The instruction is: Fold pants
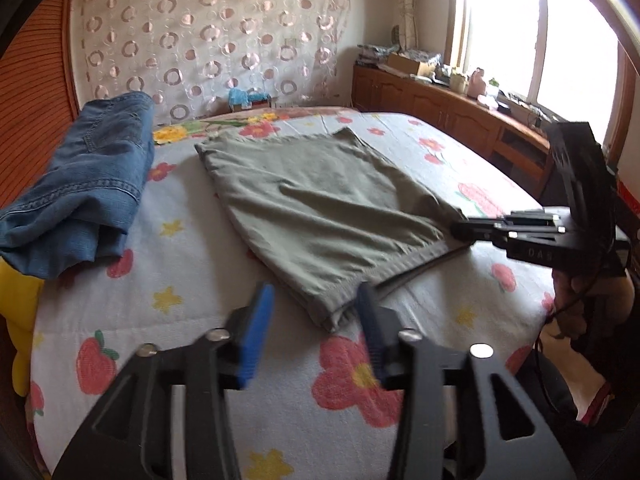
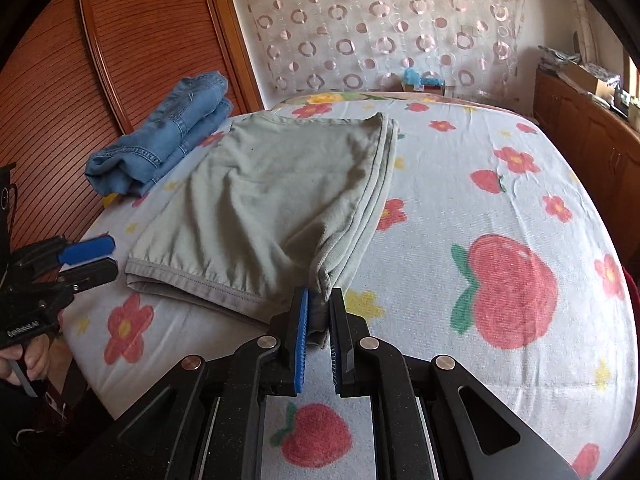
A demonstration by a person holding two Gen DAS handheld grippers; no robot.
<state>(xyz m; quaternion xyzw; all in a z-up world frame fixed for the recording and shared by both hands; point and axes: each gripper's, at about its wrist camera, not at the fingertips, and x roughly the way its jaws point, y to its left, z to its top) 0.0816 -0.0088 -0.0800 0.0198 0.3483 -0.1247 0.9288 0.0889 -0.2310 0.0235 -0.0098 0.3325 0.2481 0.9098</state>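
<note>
The pants (image 2: pixel 272 200) lie folded on the bed (image 2: pixel 480 280), long axis running away from both tongs. Right tongs (image 2: pixel 319 300) pinch the pants' near right corner; left tongs (image 1: pixel 316 312) gape empty, just short of the near left corner.

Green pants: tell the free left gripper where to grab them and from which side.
Take the near-left corner of the green pants, sliding in low from the bed's near edge. The layered hem lies flat there, mirroring the corner the right gripper already pinches; the left gripper is open.
</note>
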